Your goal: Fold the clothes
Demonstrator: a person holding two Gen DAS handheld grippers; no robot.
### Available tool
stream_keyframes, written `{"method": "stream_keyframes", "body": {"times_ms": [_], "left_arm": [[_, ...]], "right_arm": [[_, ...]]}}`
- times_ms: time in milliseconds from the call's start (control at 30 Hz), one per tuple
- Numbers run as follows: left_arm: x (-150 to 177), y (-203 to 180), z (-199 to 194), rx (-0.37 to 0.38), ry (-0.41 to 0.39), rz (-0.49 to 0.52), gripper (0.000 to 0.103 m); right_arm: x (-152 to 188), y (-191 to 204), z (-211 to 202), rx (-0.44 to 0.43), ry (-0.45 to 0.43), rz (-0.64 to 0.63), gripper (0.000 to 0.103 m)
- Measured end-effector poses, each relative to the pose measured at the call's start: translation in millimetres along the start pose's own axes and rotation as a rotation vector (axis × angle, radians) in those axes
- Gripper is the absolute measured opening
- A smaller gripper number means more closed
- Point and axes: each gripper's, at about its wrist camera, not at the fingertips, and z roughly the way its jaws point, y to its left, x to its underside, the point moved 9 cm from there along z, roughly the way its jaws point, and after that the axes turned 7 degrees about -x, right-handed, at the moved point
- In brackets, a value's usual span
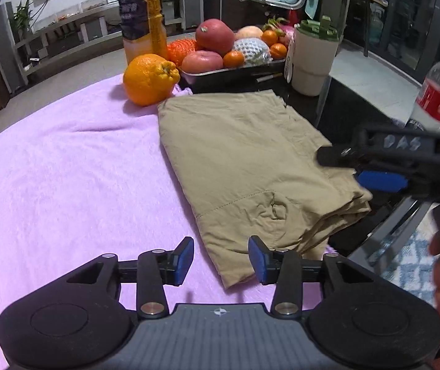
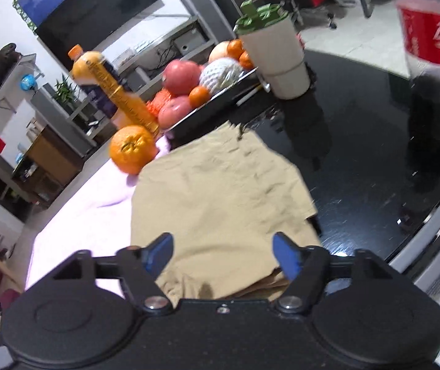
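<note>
The left gripper (image 1: 221, 257) is matte black with two round side housings, a ribbed grey centre plate bearing a small compass-like mark, silver pivot screws and blue pads (image 1: 184, 259). The right gripper (image 2: 222, 254) matches it: black body, silver screws, blue-faced fingers (image 2: 284, 254).

Even indoor light; strong fisheye bending at edges; right wrist view motion-blurred; glare on black table (image 2: 359, 166).

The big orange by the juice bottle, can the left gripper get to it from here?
Probably yes. The left gripper is open and empty, and bare purple cloth lies between it and the orange.
</note>
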Motion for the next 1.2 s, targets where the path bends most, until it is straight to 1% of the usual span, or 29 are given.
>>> {"method": "stream_keyframes", "body": {"times_ms": [67, 133, 167, 200, 233, 267, 300, 367, 467, 533, 600, 633, 700, 800, 933, 1000, 1200], "left_arm": [[-0.5, 4.1, -8.3, -0.007, 0.007, -0.004, 0.050], [-1.2, 8.5, -16.2, -0.015, 0.016, -0.008, 0.050], [-1.7, 10.8, -21.3, -0.013, 0.017, -0.015, 0.051], [-2.4, 13.2, -27.0, -0.007, 0.016, -0.026, 0.052], [-2.8, 14.9, -32.9, 0.001, 0.017, -0.036, 0.053], [-3.1, 16.4, -38.8, 0.012, 0.018, -0.045, 0.056], [-2.6, 18.0, -44.7, 0.018, 0.020, -0.051, 0.057], [1.2, 21.2, -56.4, 0.021, 0.020, -0.053, 0.058], [10.4, 23.6, -73.2, 0.034, 0.024, -0.050, 0.061], [14.4, 27.9, -85.1, 0.042, 0.020, -0.059, 0.063], [16.1, 32.2, -97.8, 0.056, 0.013, -0.071, 0.071], [16.0, 34.2, -104.6, 0.065, 0.009, -0.079, 0.073], [14.8, 38.0, -119.0, 0.083, -0.008, -0.092, 0.082], [12.2, 41.8, -138.7, 0.106, -0.035, -0.109, 0.088], [12.5, 37.8, -155.1, 0.144, -0.042, -0.117, 0.089], [15.2, 32.4, -158.9, 0.153, -0.037, -0.108, 0.088], [28.2, 18.8, -156.7, 0.147, -0.002, -0.070, 0.088]], "right_arm": [[3.6, 7.6, -1.7, -0.018, 0.020, 0.035, 0.079], [6.4, 18.7, -7.6, -0.044, 0.041, 0.082, 0.079], [6.8, 27.0, -13.4, -0.053, 0.043, 0.081, 0.081], [6.6, 35.3, -19.4, -0.053, 0.044, 0.074, 0.087], [5.2, 43.2, -26.1, -0.033, 0.043, 0.057, 0.092], [4.1, 50.6, -33.7, -0.008, 0.045, 0.042, 0.101], [2.9, 58.0, -41.4, 0.016, 0.047, 0.027, 0.102], [1.5, 72.2, -57.1, 0.063, 0.052, 0.001, 0.103], [12.0, 86.4, -82.1, 0.114, 0.054, -0.012, 0.103], [21.4, 93.4, -96.5, 0.168, 0.068, -0.039, 0.103], [25.7, 100.1, -110.1, 0.239, 0.083, -0.076, 0.103], [26.4, 104.6, -117.0, 0.266, 0.091, -0.100, 0.103], [25.9, 118.3, -131.6, 0.286, 0.105, -0.161, 0.103], [23.7, 141.7, -155.0, 0.299, 0.095, -0.255, 0.103], [23.8, 161.4, -179.5, 0.371, 0.081, -0.383, 0.103], [27.0, 164.5, -186.0, 0.394, 0.083, -0.417, 0.103], [36.5, 145.3, -182.2, 0.397, 0.118, -0.361, 0.103]]}}
